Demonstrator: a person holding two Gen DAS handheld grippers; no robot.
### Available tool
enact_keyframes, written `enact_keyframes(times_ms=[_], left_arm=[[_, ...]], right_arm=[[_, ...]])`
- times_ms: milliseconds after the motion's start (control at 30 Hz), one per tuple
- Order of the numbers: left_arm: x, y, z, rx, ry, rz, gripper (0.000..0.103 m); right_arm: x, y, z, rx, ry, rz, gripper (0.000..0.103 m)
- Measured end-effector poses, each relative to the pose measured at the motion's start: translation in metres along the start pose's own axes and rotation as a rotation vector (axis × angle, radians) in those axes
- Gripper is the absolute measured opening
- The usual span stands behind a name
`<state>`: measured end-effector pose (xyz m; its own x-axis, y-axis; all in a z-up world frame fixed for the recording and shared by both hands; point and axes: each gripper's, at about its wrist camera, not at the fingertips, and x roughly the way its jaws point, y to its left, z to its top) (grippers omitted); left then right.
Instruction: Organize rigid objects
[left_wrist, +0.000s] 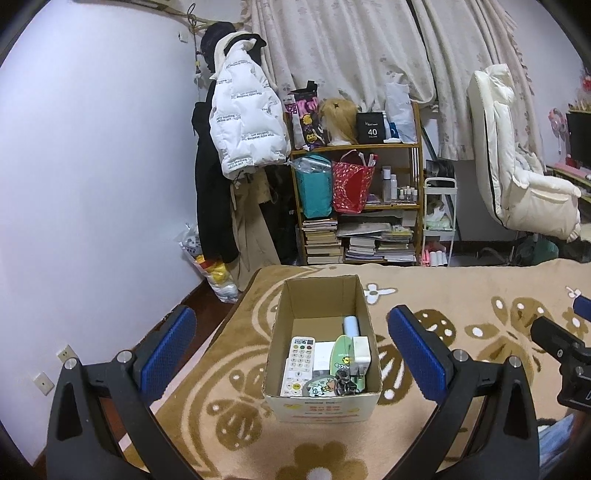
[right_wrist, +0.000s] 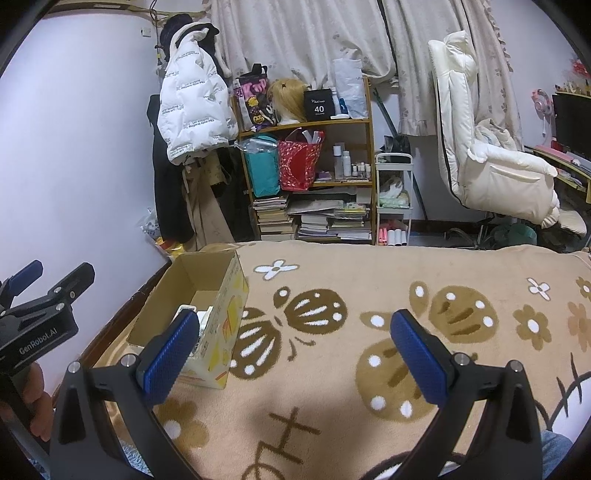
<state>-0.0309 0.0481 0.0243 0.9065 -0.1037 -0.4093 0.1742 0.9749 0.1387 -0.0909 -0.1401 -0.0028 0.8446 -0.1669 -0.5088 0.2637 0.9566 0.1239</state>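
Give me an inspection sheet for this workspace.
Surface: patterned blanket, bare around the box.
Job's things: cardboard box holding remote, charger, keyring, other small items.
Clutter: nothing seen on the blanket.
Grippers: left gripper open, facing the box; right gripper open, empty.
Cables: nothing seen.
Surroundings: shelf, hanging jacket, white chair, curtains.

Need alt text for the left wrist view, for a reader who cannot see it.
An open cardboard box on a flowered blanket holds a white remote, a charger and keys, framed by the open left gripper. A cluttered shelf stands behind.
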Motion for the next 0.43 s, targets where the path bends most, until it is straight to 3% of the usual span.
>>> enact_keyframes(times_ms=[433], left_arm=[[0.0024, -0.0049, -0.0034, 0.019, 0.005, 0.02, 0.103]], right_arm=[[0.0014, 0.0007, -0.001, -0.003, -0.002, 0.0, 0.103]])
